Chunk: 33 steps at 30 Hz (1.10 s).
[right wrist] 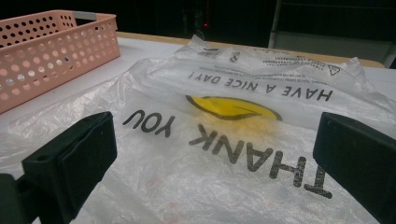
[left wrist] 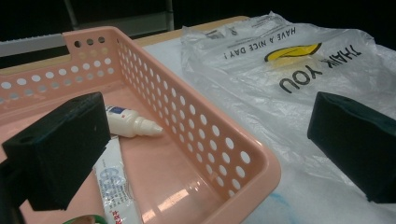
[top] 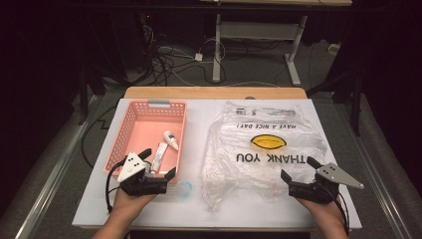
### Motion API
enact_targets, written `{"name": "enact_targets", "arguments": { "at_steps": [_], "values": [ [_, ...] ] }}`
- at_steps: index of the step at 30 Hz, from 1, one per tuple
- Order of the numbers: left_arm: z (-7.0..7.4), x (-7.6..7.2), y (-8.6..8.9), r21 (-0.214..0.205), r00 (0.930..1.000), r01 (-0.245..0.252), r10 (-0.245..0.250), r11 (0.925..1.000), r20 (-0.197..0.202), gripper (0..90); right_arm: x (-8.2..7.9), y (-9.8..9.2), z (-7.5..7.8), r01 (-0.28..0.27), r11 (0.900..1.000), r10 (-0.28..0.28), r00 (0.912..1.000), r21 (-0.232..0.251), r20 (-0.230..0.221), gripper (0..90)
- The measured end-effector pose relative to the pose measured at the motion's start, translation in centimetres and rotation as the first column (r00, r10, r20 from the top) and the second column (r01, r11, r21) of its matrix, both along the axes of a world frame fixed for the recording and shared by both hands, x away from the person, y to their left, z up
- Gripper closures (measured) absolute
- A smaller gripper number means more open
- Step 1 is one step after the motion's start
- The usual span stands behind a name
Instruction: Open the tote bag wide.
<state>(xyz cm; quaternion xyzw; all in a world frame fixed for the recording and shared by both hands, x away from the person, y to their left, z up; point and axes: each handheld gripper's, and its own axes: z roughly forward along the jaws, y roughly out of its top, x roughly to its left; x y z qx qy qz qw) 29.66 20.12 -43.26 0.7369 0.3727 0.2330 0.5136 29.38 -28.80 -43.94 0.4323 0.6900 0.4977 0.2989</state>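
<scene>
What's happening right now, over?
Left gripper open at pink basket near corner. Right gripper open over plastic bag, nothing held. Small bottle and tube lying in basket. Nothing blocking.

Light falls from above onto the white table (top: 149,211), leaving the surrounding room almost black. The plastic bag (top: 263,149) gleams with soft glare, and the pink basket (left wrist: 243,158) floor shows a bright reflection. In both gripper views the near black jaws look slightly soft, perhaps out of focus.
</scene>
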Motion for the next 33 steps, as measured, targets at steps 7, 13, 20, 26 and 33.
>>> {"name": "enact_targets", "arguments": {
  "at_steps": [7, 13, 20, 26, 33],
  "values": [
    [0.0, 0.1, -0.1, 0.007, 0.9999, 0.009, -0.009, 0.9999, -0.007, 0.0, -0.1, -0.1, 0.1, 0.002, 1.0000, -0.002, 1.0000, -0.003, 0.002, 0.2],
    [0.1, 0.1, -0.1, 0.020, 0.9997, 0.016, -0.016, 0.9997, -0.021, 0.0, -0.2, 0.2, 0.2, -0.006, 1.0000, 0.006, 1.0000, -0.005, 0.001, 0.3],
    [0.2, 0.3, -0.2, 0.034, 0.9990, 0.017, -0.015, 0.9993, -0.043, 0.0, -0.3, 0.7, 0.4, -0.026, 0.9995, 0.026, 0.9997, -0.019, -0.004, 2.8],
    [0.2, 0.3, -0.3, 0.047, 0.9986, 0.021, -0.019, 0.9987, -0.048, 0.0, -0.3, 0.9, 0.5, -0.041, 0.9985, 0.041, 0.9991, -0.038, -0.010, 5.2],
    [0.5, 0.2, -0.4, 0.047, 0.9974, 0.043, -0.040, 0.9980, -0.060, 0.0, -0.6, 0.1, 1.3, -0.030, 0.9985, 0.030, 0.9995, -0.045, -0.013, 9.7]
  ]
}}
